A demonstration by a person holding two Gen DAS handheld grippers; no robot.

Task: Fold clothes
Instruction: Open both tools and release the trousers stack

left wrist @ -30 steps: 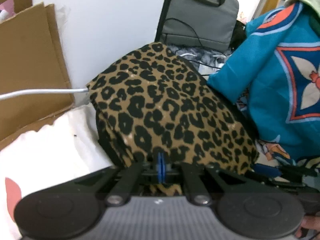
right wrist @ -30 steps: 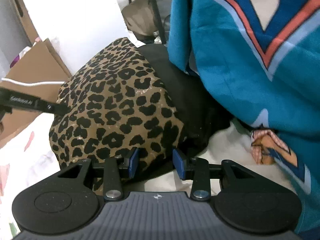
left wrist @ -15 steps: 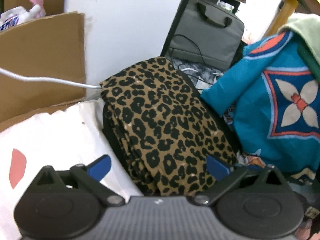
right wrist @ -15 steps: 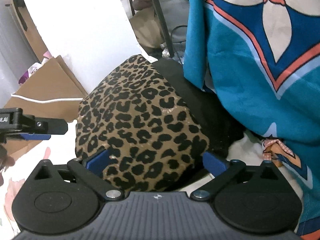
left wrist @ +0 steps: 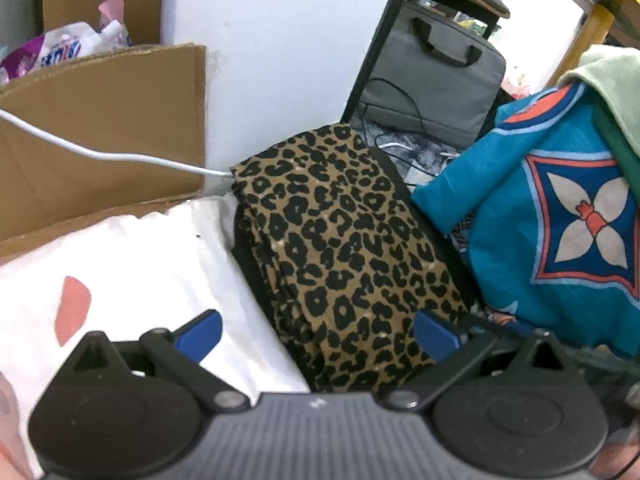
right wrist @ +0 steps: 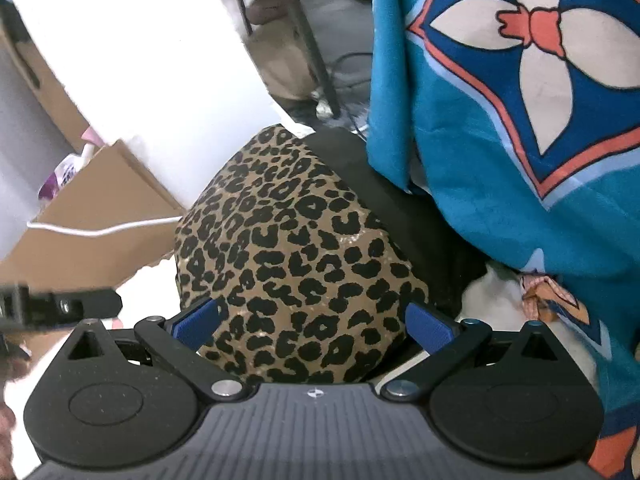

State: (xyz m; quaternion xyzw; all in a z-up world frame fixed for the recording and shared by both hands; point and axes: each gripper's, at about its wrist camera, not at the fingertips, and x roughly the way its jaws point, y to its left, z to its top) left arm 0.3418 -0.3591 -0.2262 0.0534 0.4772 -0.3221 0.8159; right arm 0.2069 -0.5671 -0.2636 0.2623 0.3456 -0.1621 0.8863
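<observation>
A folded leopard-print garment (left wrist: 340,248) lies in a neat stack on top of a black folded piece, on a white sheet (left wrist: 132,264). It also shows in the right wrist view (right wrist: 292,252). My left gripper (left wrist: 316,334) is open, its blue fingertips (left wrist: 200,334) wide apart at the near end of the stack, holding nothing. My right gripper (right wrist: 314,326) is open too, its blue fingertips (right wrist: 430,326) spread either side of the stack's near end. The tip of the left gripper (right wrist: 60,302) shows at the left of the right wrist view.
A blue patterned cloth (left wrist: 560,232) hangs at the right, right beside the stack (right wrist: 520,120). A cardboard box (left wrist: 100,140) and a white cable (left wrist: 100,156) sit at the left by a white wall. A grey laptop bag (left wrist: 436,80) leans behind.
Both grippers have opened: the left was shut on the leopard garment's edge, the right nearly closed. Both have let go and drawn back a little; the folded stack stays put.
</observation>
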